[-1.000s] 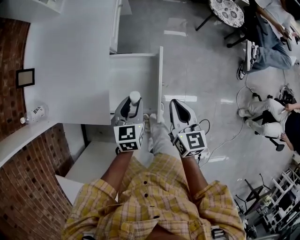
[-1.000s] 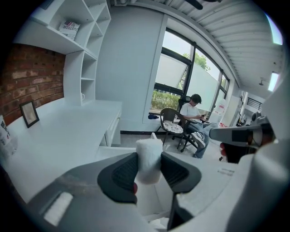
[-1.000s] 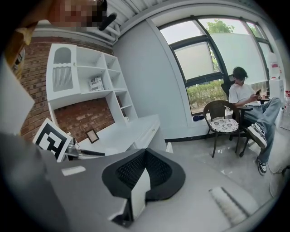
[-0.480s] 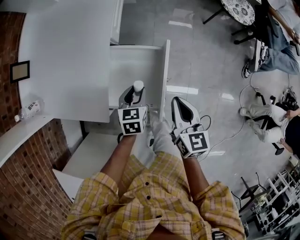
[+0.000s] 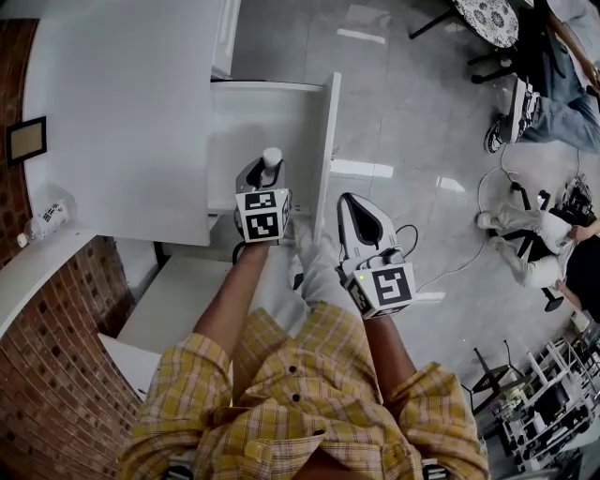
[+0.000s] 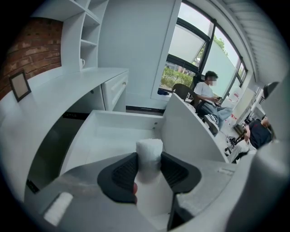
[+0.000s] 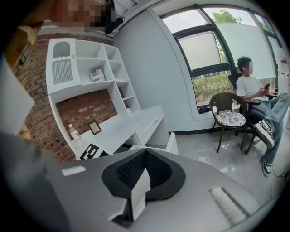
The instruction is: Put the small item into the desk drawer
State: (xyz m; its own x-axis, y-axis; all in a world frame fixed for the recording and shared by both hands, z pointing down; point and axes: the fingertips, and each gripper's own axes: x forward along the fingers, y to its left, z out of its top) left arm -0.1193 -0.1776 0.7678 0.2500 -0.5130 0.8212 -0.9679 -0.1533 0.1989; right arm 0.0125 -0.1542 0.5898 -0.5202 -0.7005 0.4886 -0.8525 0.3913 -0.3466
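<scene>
Small item: a white, roll-shaped small item (image 5: 272, 157) (image 6: 149, 152) stands upright between the left gripper's jaws, its top poking out above them; in the head view it hangs over the inside of the open drawer, not touching the drawer's floor as far as can be seen.
Left gripper: the left gripper (image 5: 263, 174) (image 6: 149, 166) pinches the small item from both sides with its dark ribbed pads (image 6: 124, 172), and its marker cube faces the camera.
Drawer: the drawer (image 5: 327, 150) (image 6: 122, 118) is white and pulled well out of the desk, with its tall front panel on the right in the left gripper view.
Right gripper: the right gripper (image 5: 362, 221) (image 7: 144, 174) is held just beside the drawer's front panel, outside it, with its jaws pressed together and nothing between them.
Desk: the desk (image 5: 122, 122) (image 6: 68, 88) has a white top.
Desk objects: a small picture frame (image 5: 25, 141) (image 6: 19, 86) (image 7: 95, 128) and a plastic bottle (image 5: 42, 217) (image 7: 74, 132) sit near the brick wall (image 5: 56, 356).
Person: the arms come out of a yellow checked shirt (image 5: 300, 403).
Surroundings: the glossy grey floor (image 5: 412, 122) reaches to a chair with a patterned seat (image 5: 487, 17) (image 7: 231, 118), and a seated person (image 5: 553, 84) (image 7: 253, 88) is well apart from the desk.
</scene>
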